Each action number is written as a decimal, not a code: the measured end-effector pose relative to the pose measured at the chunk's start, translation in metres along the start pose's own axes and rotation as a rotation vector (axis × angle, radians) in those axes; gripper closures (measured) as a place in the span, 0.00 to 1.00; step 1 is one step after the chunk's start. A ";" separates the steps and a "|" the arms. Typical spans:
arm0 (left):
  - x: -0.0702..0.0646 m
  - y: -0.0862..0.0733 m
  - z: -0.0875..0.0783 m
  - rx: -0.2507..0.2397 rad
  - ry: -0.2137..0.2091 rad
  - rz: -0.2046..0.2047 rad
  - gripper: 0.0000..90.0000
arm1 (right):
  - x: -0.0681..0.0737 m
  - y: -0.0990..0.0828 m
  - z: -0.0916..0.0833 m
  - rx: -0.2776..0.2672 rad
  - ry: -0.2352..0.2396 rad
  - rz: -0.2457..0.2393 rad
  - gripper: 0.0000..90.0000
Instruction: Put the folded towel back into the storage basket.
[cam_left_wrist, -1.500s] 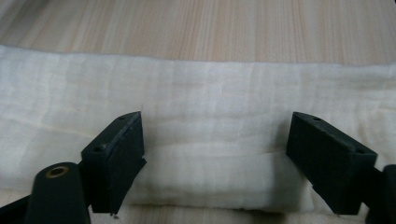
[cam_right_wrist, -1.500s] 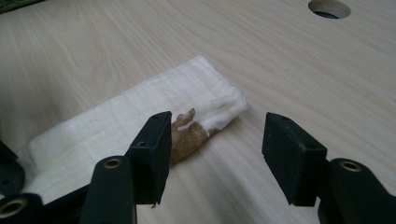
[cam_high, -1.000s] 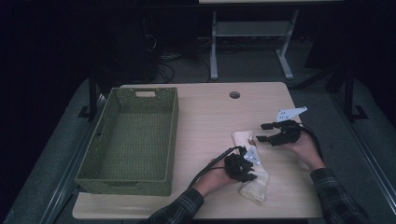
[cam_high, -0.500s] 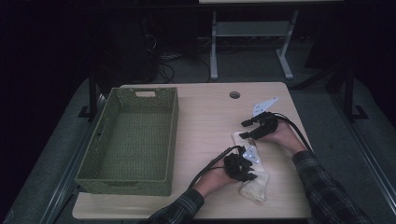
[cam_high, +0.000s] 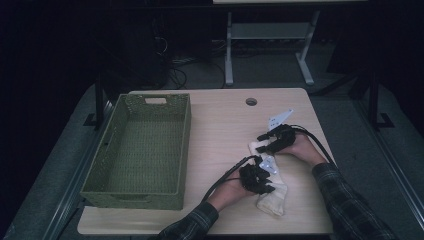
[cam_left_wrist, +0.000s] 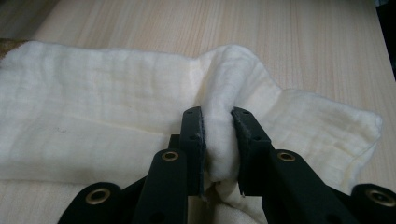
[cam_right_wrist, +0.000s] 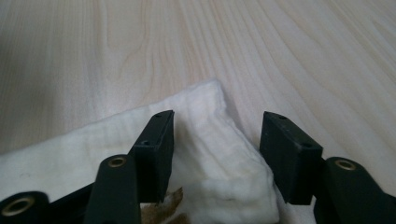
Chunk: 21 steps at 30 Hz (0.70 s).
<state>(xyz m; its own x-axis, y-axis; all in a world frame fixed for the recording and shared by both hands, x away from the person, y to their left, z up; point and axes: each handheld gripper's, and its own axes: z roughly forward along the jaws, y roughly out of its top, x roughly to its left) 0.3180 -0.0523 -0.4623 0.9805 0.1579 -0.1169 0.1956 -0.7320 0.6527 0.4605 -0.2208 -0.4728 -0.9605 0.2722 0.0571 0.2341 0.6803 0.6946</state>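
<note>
A cream cloth lies bunched on the right half of the wooden table. My left gripper rests on its near part. In the left gripper view the left gripper is shut on a raised fold of the cloth. My right gripper sits low over the cloth's far end. In the right gripper view the right gripper straddles a raised corner of the cloth. Its jaws have just been closing, with a gap left beside the right pad.
A green woven basket stands empty on the left half of the table. A round cable hole sits near the far edge. Beyond the table, a metal stand and cables rest on the dark floor.
My right hand has moved left and down onto the far end of the cloth, and its jaws look narrower. The left hand and its grip have stayed put.
</note>
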 end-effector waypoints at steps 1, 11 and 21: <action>0.000 0.000 0.000 0.001 0.001 0.000 0.83 | 0.000 -0.001 0.000 -0.005 0.002 -0.003 0.55; 0.000 -0.001 0.000 -0.004 -0.002 -0.007 0.84 | 0.004 -0.005 -0.004 -0.012 0.049 0.021 0.86; 0.003 -0.003 -0.002 -0.039 -0.016 -0.042 0.88 | 0.014 -0.001 -0.007 0.017 -0.002 0.038 0.92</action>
<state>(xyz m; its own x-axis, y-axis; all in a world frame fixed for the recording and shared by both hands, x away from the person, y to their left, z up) 0.3200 -0.0480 -0.4630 0.9716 0.1770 -0.1571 0.2365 -0.6987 0.6752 0.4461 -0.2229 -0.4679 -0.9507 0.2994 0.0813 0.2725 0.6808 0.6798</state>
